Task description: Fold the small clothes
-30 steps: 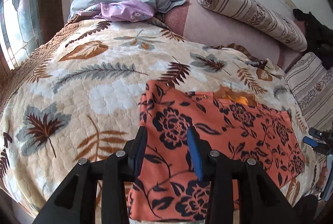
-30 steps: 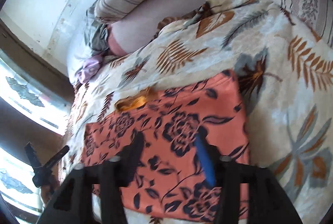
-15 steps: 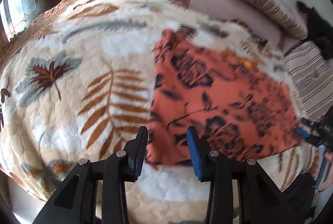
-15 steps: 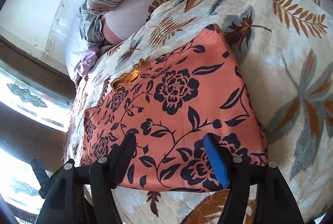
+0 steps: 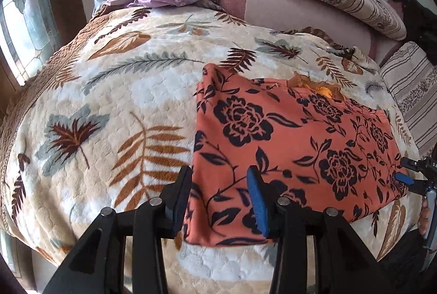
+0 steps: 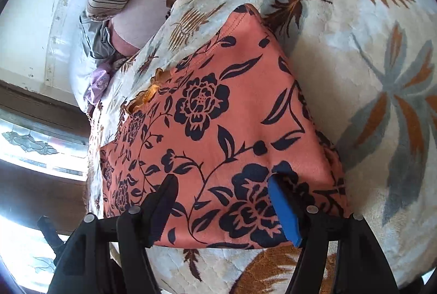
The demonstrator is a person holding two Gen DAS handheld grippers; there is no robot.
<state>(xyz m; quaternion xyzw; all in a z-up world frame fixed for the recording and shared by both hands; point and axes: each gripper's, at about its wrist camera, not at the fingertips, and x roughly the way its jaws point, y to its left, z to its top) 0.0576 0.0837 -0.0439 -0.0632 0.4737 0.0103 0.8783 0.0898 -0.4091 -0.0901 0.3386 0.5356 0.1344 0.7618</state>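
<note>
Here, from the left wrist, the left gripper [image 5: 218, 193] hangs over the near left corner of the orange floral garment [image 5: 295, 141], spread flat on the bed [image 5: 109, 108]; its fingers are opening, gripping nothing. From the right wrist, the right gripper [image 6: 221, 201] straddles the near right corner, fingers apart and empty, likely ready to pinch it.

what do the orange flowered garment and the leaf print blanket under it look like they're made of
Orange flowered garment: seems a thin, smooth woven or knit cloth, matte; it lies flat with crisp edges and a printed black floral pattern.
Leaf print blanket: looks like thick plush fleece, soft and matte; its surface is puffy and dimpled with a fuzzy nap.
</note>
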